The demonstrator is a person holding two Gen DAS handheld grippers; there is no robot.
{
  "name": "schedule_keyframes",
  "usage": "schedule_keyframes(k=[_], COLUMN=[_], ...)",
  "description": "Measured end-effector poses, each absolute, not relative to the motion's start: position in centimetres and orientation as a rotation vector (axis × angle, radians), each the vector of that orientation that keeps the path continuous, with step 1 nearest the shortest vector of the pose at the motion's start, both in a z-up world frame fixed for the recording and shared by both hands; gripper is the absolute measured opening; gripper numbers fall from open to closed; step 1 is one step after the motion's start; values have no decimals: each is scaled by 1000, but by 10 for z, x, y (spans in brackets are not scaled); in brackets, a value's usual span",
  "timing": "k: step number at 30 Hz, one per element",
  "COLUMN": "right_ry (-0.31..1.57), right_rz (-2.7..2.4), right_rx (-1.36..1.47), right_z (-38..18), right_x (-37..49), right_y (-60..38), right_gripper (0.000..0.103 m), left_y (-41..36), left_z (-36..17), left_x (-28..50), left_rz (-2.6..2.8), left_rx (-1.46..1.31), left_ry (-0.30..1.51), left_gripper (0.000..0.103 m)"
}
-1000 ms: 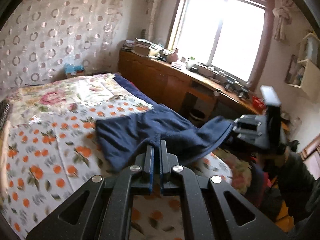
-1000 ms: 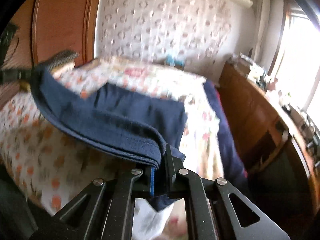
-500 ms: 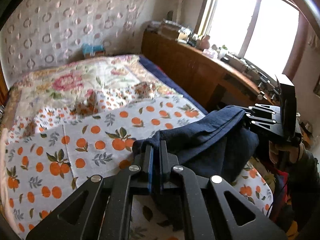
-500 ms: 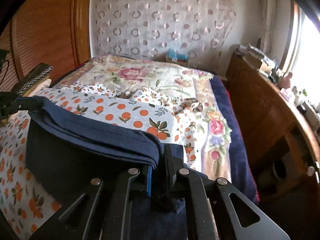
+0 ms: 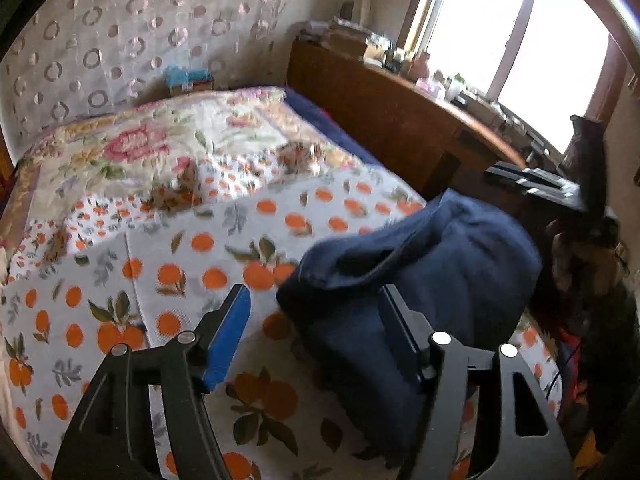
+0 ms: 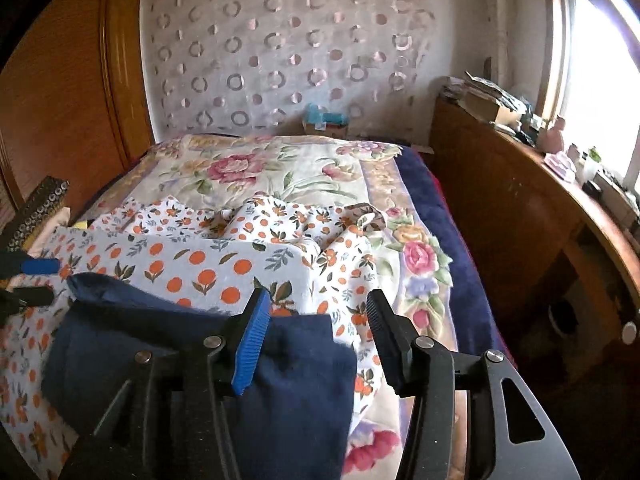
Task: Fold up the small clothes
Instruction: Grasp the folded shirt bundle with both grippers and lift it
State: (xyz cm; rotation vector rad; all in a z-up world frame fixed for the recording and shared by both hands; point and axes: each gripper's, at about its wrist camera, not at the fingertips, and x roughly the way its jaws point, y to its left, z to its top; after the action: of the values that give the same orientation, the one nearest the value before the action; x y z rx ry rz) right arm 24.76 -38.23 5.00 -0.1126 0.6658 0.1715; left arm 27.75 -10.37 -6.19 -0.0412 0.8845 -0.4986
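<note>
Bedspread [image 6: 224,268] beyond the navy garment [image 6: 280,384] lies open.

A lived-in home bedroom. A bed [image 6: 280,184] with a floral quilt and an orange-print sheet [image 5: 168,280] fills the middle. A patterned curtain [image 6: 280,48] hangs behind it. A long wooden cabinet [image 6: 500,208] along one side is crowded with books and small items, beneath a bright window [image 5: 520,40]. A wooden wardrobe [image 6: 60,80] stands opposite.
</note>
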Motion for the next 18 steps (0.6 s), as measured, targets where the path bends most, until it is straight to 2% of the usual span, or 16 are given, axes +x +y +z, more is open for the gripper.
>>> schedule_keyframes(k=[7,18], right_ry=[780,897], right_rz=[208,231], right_rx=[-96,35], right_z=[21,8], right_x=[226,255], right_y=[-393,-410], right_gripper=[58,68], left_y=[-115,-125], left_z=[-87,-99], left_x=[286,313], left_rz=[-529,-516], left_rx=[-36,-29], left_ry=[969,1006], left_gripper=[67,67])
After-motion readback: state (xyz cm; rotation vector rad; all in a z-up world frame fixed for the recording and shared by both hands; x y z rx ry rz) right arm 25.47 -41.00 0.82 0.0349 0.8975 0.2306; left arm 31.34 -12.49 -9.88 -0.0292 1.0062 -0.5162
